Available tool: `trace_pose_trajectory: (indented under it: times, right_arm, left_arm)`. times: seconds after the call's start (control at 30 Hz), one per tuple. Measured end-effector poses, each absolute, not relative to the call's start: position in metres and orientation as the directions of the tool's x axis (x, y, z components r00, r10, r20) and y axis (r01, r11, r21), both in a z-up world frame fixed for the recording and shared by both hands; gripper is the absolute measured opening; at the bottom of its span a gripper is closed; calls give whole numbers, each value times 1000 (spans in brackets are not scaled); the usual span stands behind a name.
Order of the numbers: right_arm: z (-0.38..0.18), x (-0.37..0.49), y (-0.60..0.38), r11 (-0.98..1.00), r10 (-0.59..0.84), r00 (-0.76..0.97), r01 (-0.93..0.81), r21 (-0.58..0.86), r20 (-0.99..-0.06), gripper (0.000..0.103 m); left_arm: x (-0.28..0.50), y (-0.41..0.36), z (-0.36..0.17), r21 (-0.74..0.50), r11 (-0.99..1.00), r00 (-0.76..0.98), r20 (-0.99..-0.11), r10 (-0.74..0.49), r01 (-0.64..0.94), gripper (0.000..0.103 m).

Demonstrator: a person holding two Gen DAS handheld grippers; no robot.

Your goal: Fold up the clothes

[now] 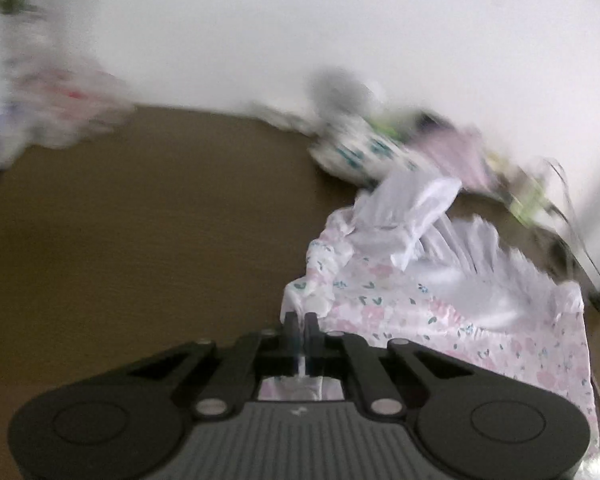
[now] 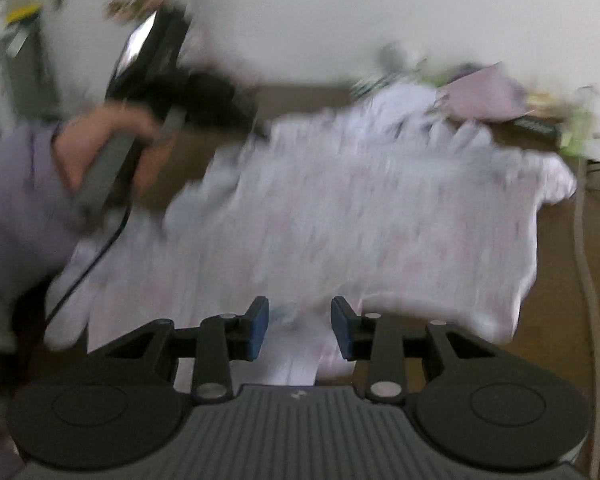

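While the left tongs (image 1: 302,322) are pressed together on a bunched edge of the floral garment (image 1: 440,300), the right tongs (image 2: 299,326) hang spread just above the same cloth, gripping nothing. The garment, white with pink flowers and a pleated white lining, lies partly spread on the brown table (image 1: 140,220), toward 3 o'clock in the left wrist view. Both views are smeared, so how many layers the left tongs hold cannot be told. The risk, as I judge it, is that a single pinched edge drags the cloth askew or slips free, since the other side is unheld. A clutter of other clothes (image 1: 364,152) crowds the table's far edge at 1 o'clock, and a pale cable (image 2: 588,280) at 3 o'clock could snag the cloth.
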State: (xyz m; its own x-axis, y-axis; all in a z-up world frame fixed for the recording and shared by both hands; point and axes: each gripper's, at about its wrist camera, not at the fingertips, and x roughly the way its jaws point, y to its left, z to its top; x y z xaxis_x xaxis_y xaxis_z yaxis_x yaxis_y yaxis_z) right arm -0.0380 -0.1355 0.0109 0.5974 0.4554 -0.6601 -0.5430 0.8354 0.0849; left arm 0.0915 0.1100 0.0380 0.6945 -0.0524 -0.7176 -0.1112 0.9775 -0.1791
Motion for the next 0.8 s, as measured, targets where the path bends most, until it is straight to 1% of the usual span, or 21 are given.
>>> trace_pose_trajectory:
  times: [0.13, 0.2, 0.27, 0.33, 0.37, 0.4, 0.43, 0.47, 0.5, 0.53, 0.63, 0.7, 0.73, 0.77, 0.8]
  right_arm:
    - [9, -44, -133, 831, 425, 603, -555, 29, -675, 32]
    - [13, -42, -137, 838, 388, 610, -546, -12, -691, 32]
    - [17, -37, -145, 851, 326, 639, -519, -78, -697, 32]
    - [22, -24, -156, 873, 237, 674, -464, -151, -700, 32]
    - [25, -16, -162, 885, 198, 687, -432, -174, -699, 33]
    - [26, -8, -168, 897, 161, 703, -397, -194, -693, 33]
    - [28, -2, -173, 908, 130, 721, -362, -210, -681, 33]
    - [32, 2, -175, 920, 110, 745, -328, -217, -658, 33]
    - [35, 1, -174, 924, 116, 756, -320, -210, -644, 33]
    - [38, -9, -167, 913, 175, 741, -368, -174, -648, 33]
    - [45, -41, -145, 860, 350, 679, -506, -66, -646, 34]
    - [51, -62, -131, 807, 459, 623, -591, 5, -633, 35]
    - [50, -72, -123, 781, 493, 597, -624, 20, -633, 34]
    - [44, -79, -113, 766, 484, 584, -643, -7, -651, 32]
    - [36, -85, -107, 757, 465, 574, -653, -34, -674, 29]
  left_arm:
    - [55, 124, 39, -130, 956, 705, -702, 97, -261, 3]
    - [29, 128, 39, -162, 947, 679, -730, 75, -279, 5]
    - [2, 127, 47, -191, 954, 656, -755, 7, -230, 9]
    - [-15, 130, 65, -206, 957, 703, -711, -3, -204, 11]
    - [-23, 132, 75, -212, 958, 731, -682, -3, -193, 14]
    - [-31, 134, 85, -217, 959, 758, -652, -4, -182, 20]
    - [-30, 132, 91, -188, 971, 786, -618, 0, -148, 36]
    - [-26, 129, 95, -146, 983, 814, -581, 4, -109, 42]
    - [-22, 125, 99, -102, 992, 840, -542, 5, -72, 42]
    - [-12, 124, 96, -83, 995, 839, -544, 1, -55, 42]
    - [20, 123, 80, -54, 998, 805, -594, -10, -27, 41]
    - [41, 122, 69, -35, 999, 780, -626, -16, -7, 33]
    - [52, 122, 64, -26, 1000, 767, -641, -19, 3, 22]
    - [54, 126, 59, -23, 1000, 750, -661, -15, 0, 17]
    - [53, 131, 53, -21, 1000, 731, -682, -9, -7, 15]
